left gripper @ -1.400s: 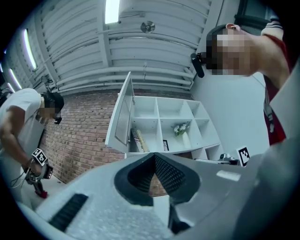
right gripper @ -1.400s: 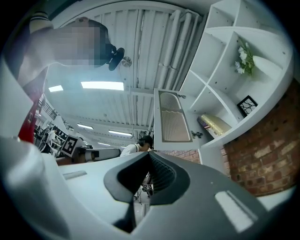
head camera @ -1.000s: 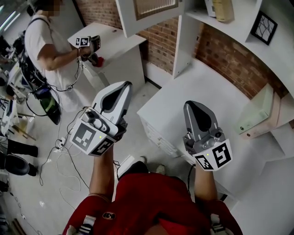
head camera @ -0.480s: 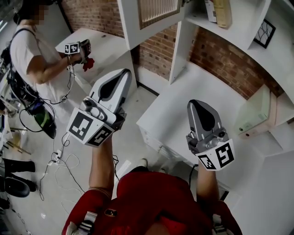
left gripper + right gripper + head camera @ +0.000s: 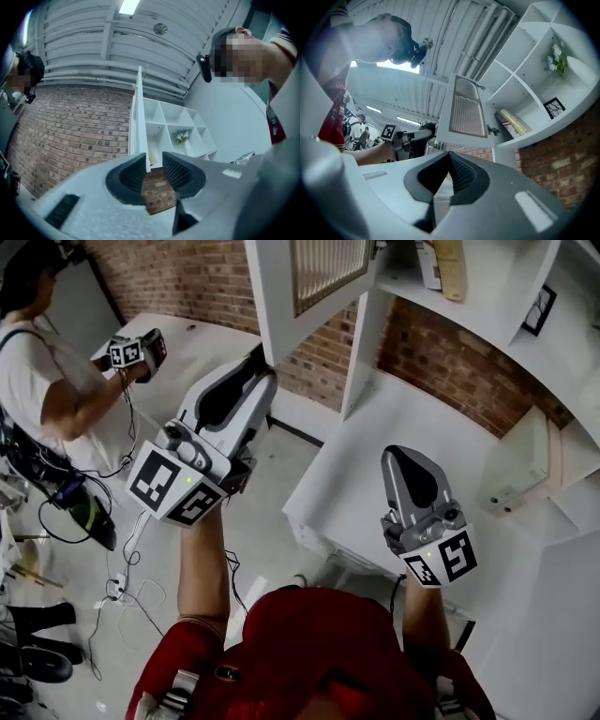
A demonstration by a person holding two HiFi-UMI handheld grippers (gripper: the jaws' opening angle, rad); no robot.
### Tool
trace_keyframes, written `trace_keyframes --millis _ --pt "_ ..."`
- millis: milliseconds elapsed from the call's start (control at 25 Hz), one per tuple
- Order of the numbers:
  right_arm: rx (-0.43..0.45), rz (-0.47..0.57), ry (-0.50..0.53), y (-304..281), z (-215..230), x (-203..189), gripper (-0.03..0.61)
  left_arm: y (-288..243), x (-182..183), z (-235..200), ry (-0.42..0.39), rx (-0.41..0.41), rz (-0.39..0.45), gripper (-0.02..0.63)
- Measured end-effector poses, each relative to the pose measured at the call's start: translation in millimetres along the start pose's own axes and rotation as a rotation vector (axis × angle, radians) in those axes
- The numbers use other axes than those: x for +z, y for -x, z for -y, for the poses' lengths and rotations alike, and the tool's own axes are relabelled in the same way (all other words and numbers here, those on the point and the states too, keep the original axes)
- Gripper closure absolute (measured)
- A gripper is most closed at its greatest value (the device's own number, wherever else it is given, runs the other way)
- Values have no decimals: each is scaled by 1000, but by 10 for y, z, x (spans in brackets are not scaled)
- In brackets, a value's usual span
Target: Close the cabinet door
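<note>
Head view, looking steeply down: a person in a red top holds two hand-held grippers over a white counter (image 5: 375,456) against a brick wall (image 5: 441,362).

L gripper (image 5: 255,376) is raised at far left, its tip at the lower edge of the open white cabinet door (image 5: 281,296), which has a louvred panel and swings out from the shelf unit (image 5: 487,296) toward the near side. In the left gripper view the jaws are opening w/ a clear gap; the door's thin edge (image 5: 136,122) lines up in that gap, pads not pressing on it.

R gripper (image 5: 410,460) hovers over the counter, right of the door & well apart from it; jaws together, nothing btwn them.

At far left a second person (image 5: 37,362) holds another gripper.
</note>
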State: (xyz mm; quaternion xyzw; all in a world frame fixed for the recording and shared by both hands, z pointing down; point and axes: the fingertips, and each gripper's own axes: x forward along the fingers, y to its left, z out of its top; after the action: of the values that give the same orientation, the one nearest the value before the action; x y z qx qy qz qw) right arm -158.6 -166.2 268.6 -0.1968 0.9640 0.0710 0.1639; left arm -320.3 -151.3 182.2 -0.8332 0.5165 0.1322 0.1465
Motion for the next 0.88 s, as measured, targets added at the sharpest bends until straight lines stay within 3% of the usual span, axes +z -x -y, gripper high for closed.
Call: trace_keyframes --millis 120,560,880 --pt "-34 -5 17 -36 22 -8 565 -72 -14 -81 21 -46 3 480" --pt "-167 -47 37 0 -8 -137 565 -231 -78 -226 89 -188 6 502" --pt "-242 -51 49 242 -5 -151 565 -290 -79 -9 59 -198 2 503"
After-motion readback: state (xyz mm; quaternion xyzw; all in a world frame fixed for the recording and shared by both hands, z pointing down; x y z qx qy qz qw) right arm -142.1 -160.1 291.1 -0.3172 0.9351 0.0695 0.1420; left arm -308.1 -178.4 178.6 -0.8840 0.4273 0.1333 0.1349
